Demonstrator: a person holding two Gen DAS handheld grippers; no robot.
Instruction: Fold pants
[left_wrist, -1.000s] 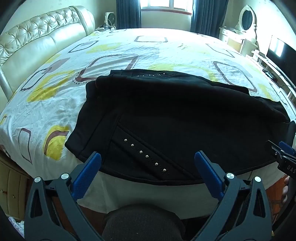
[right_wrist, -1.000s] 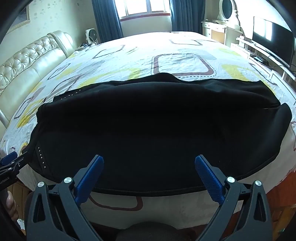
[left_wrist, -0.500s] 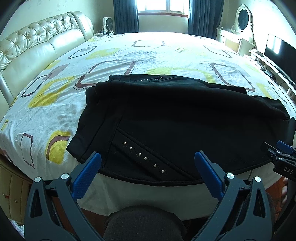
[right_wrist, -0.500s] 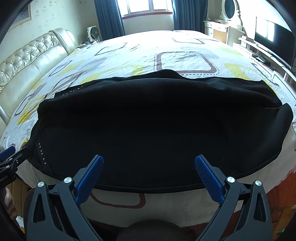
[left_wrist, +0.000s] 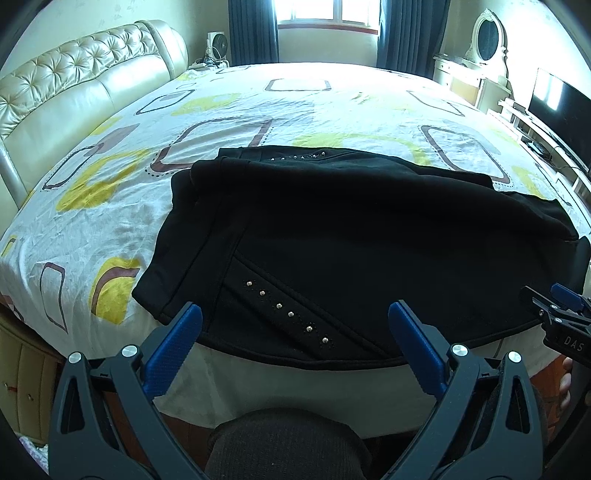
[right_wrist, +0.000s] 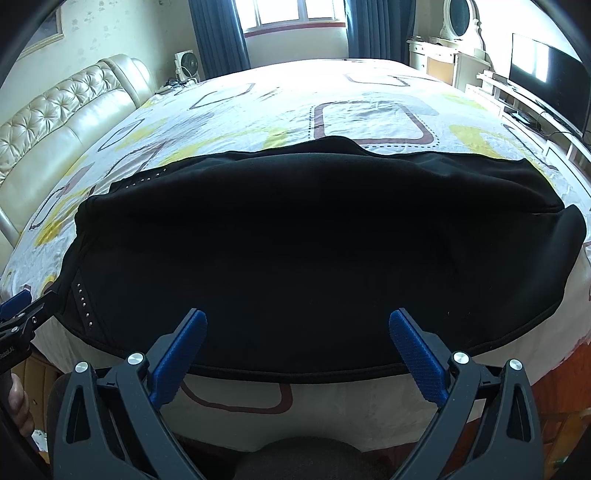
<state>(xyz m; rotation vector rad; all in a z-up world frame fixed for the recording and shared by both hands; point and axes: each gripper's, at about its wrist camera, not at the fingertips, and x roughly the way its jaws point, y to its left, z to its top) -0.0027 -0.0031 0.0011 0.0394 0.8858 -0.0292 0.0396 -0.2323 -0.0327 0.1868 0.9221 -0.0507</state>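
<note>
Black pants (left_wrist: 351, 236) lie folded lengthwise across the near edge of the bed, with a row of silver studs (left_wrist: 288, 314) near the front hem. They fill the middle of the right wrist view (right_wrist: 314, 240) too. My left gripper (left_wrist: 293, 314) is open and empty, held just short of the near hem at the studded end. My right gripper (right_wrist: 297, 321) is open and empty, held just short of the near hem further right. The right gripper also shows at the right edge of the left wrist view (left_wrist: 557, 314), and the left gripper at the left edge of the right wrist view (right_wrist: 22, 314).
The bed (left_wrist: 258, 96) has a white sheet with yellow and brown shapes. A cream tufted headboard (left_wrist: 74, 88) runs along the left. A dresser with an oval mirror (left_wrist: 487, 33) and a TV (left_wrist: 561, 107) stand on the right. A fan (right_wrist: 186, 64) stands by the curtains.
Both grippers have drawn back and risen a little, so the pants sit lower and smaller in both views. The pants have not moved. Both grippers stay open.
</note>
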